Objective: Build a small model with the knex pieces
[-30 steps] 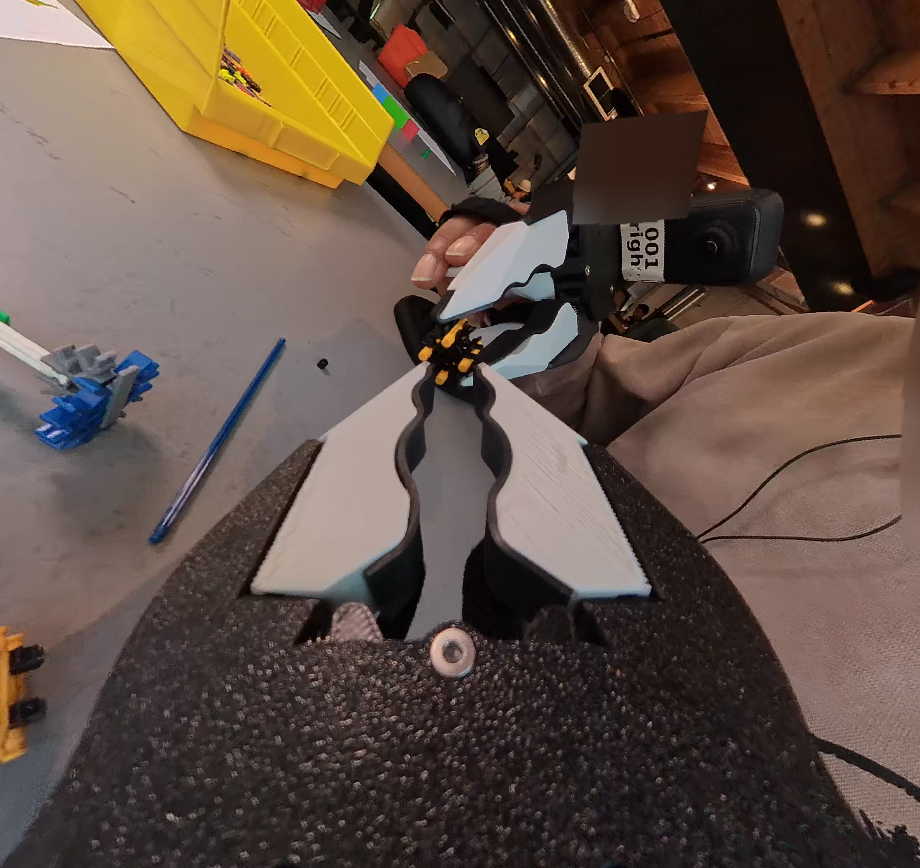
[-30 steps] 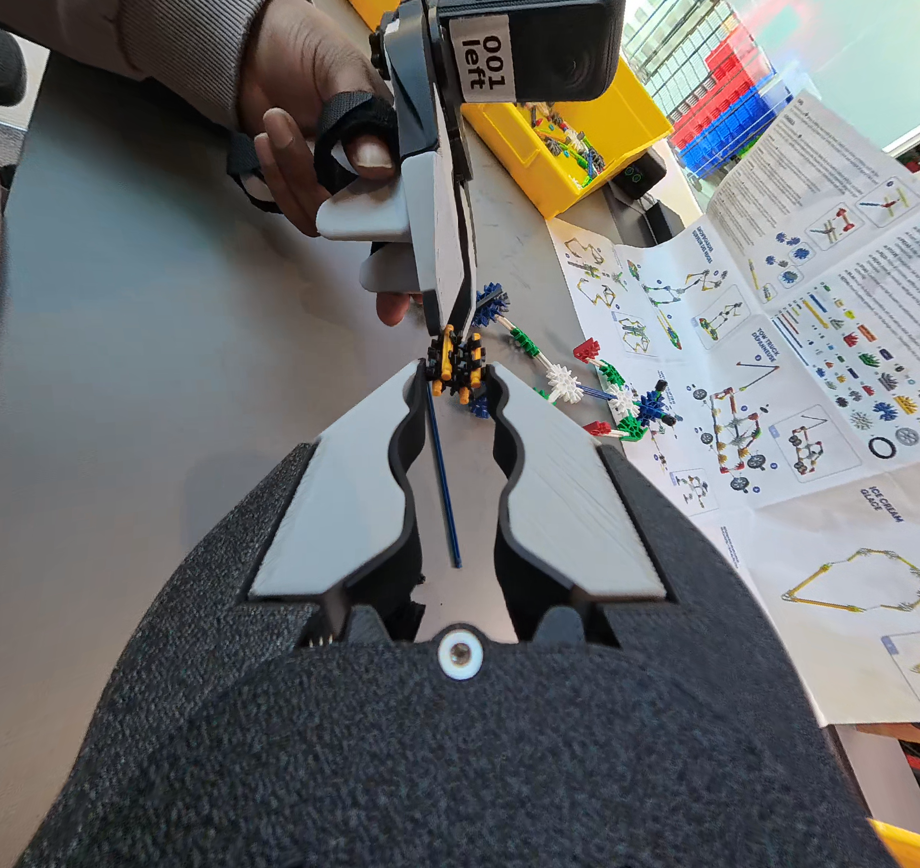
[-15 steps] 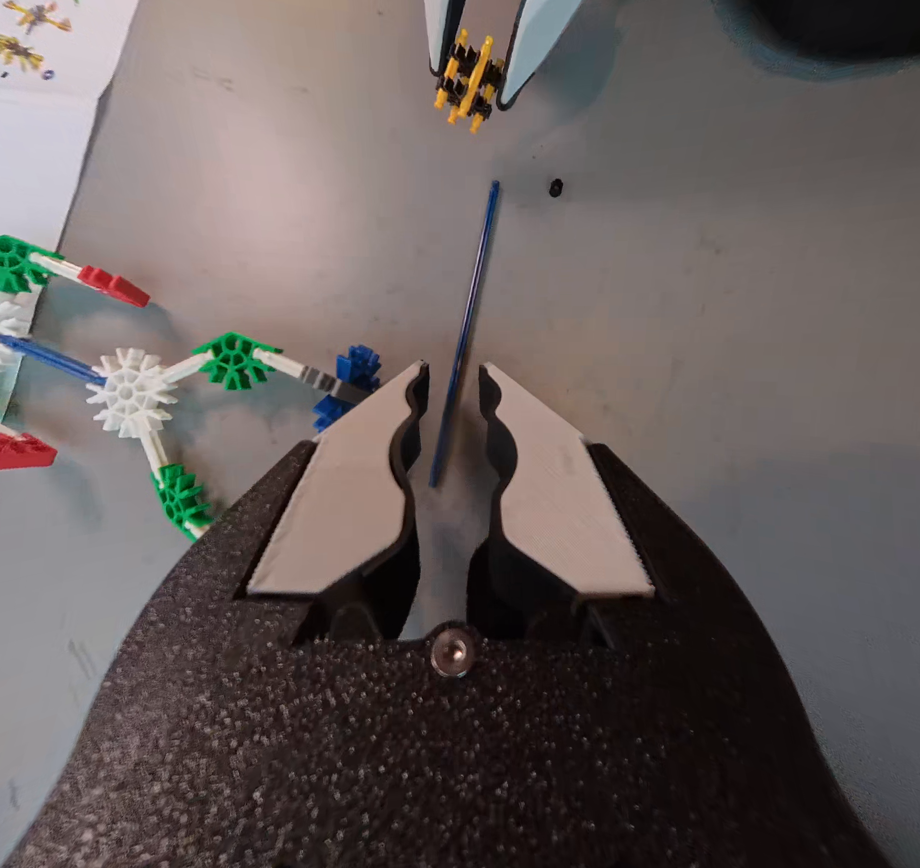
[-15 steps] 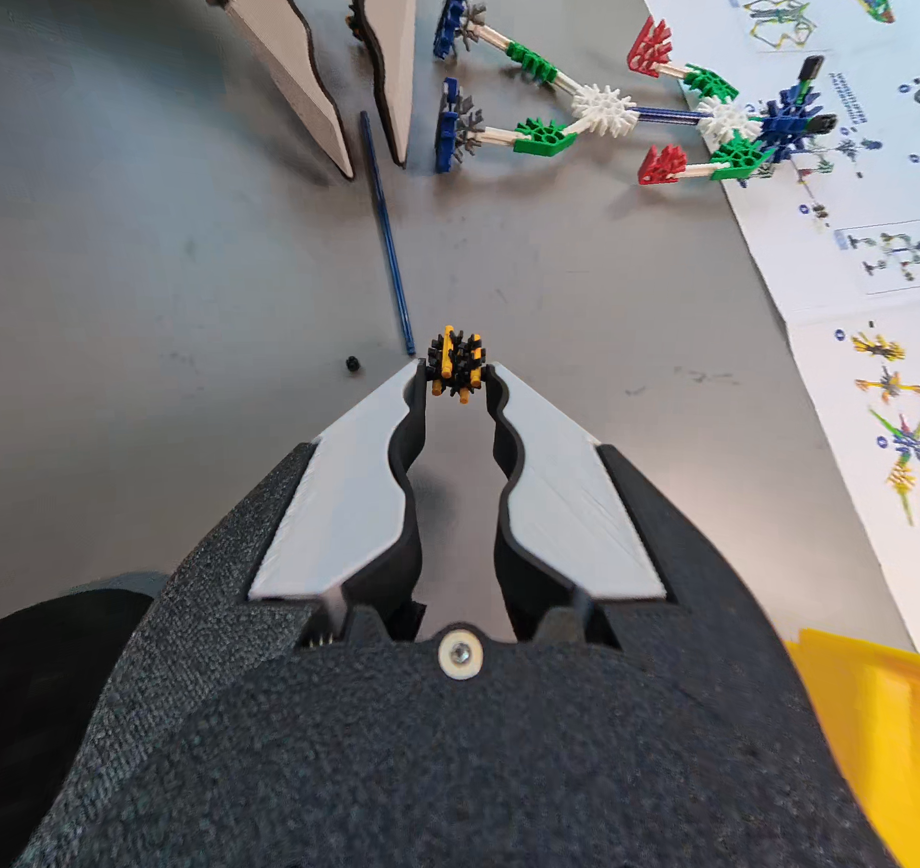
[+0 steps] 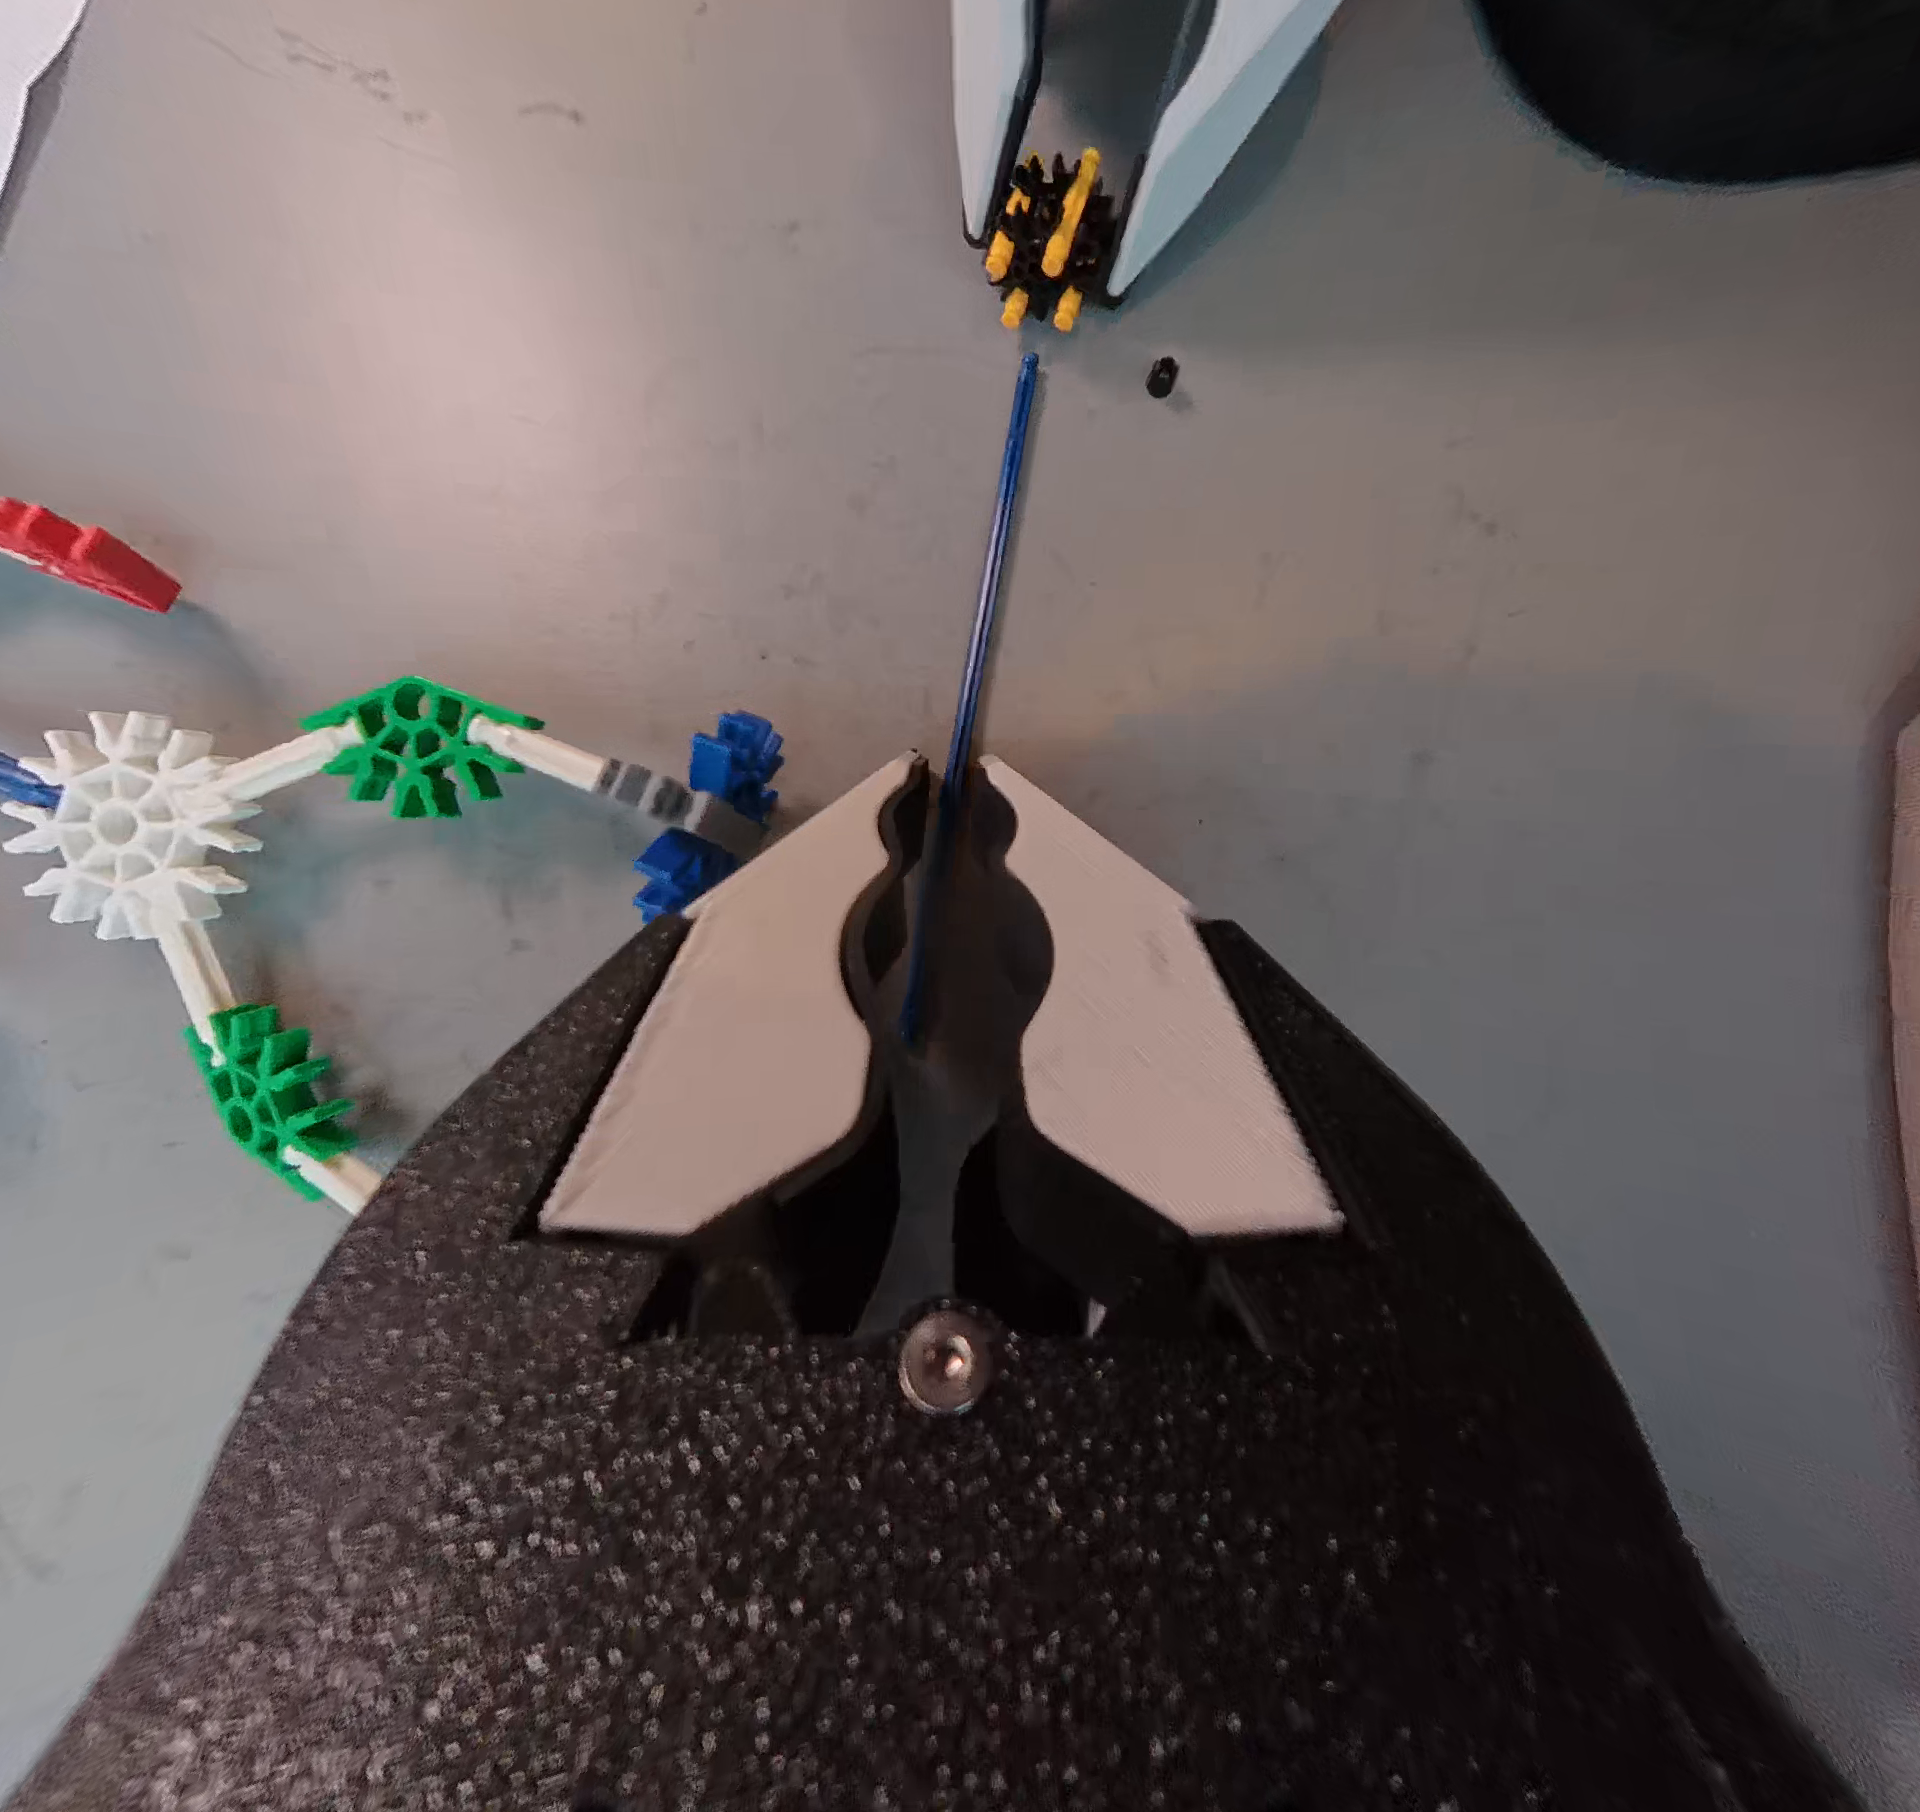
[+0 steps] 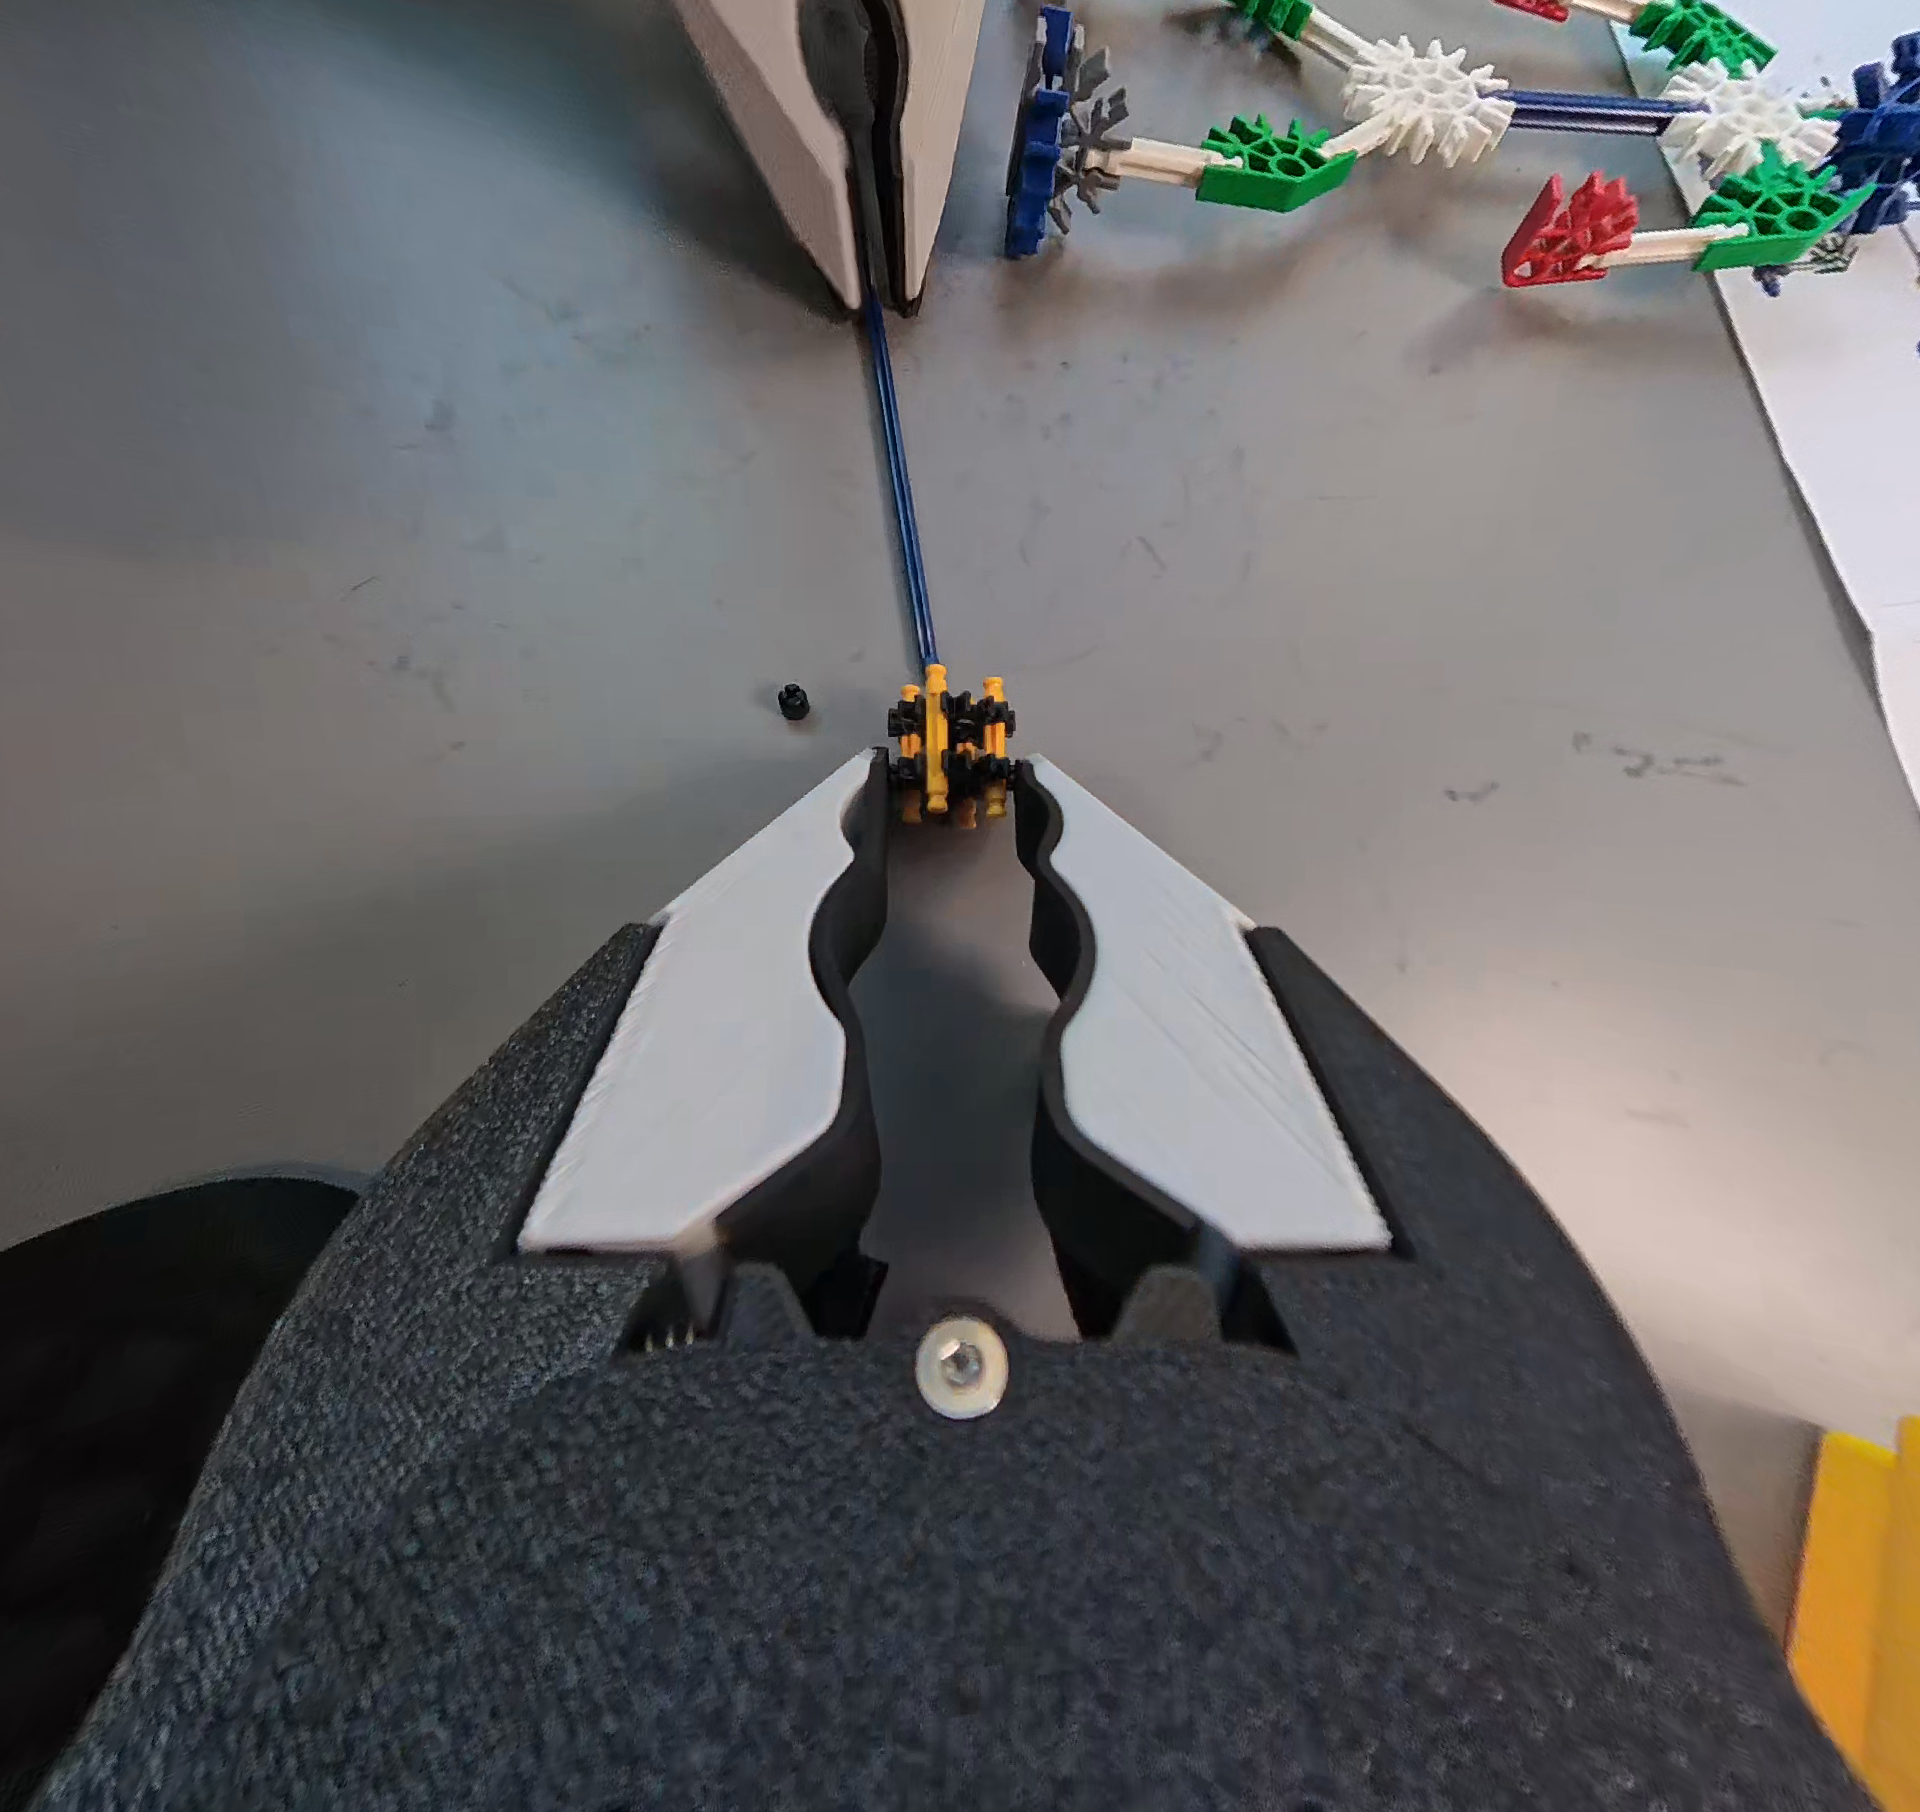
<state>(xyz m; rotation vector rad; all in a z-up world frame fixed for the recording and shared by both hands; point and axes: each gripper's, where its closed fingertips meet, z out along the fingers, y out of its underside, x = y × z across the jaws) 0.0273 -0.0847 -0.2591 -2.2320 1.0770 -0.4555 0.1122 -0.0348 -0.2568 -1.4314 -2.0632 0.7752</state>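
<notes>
Pinching a thin blue rod (image 5: 982, 619) between nearly closed fingertips, the left gripper (image 5: 948, 763) holds it low over the grey table (image 5: 1455, 723). The rod's near end runs back between the fingers and is hard to follow in the dark gap; its far end points at the right gripper (image 5: 1049, 250), just short of it. Whether the rod lies on the table or hangs a little above it cannot be told.

The right gripper (image 6: 951, 765) grips a small black-and-yellow cluster (image 6: 951, 739) at its fingertips, fingers narrow around it. The cluster's make-up is too small to read. A tiny black piece (image 6: 793, 700) lies on the table just left of these fingertips.

Left of the left gripper's fingers sits a toy frame (image 5: 135, 827) of white, green, blue and red connectors, partly hidden by the gripper body and cut off at the edge. In the right wrist view, paper sheets (image 6: 1849, 391) and a yellow corner (image 6: 1860, 1596) are cropped at the right, well apart from the fingers.
</notes>
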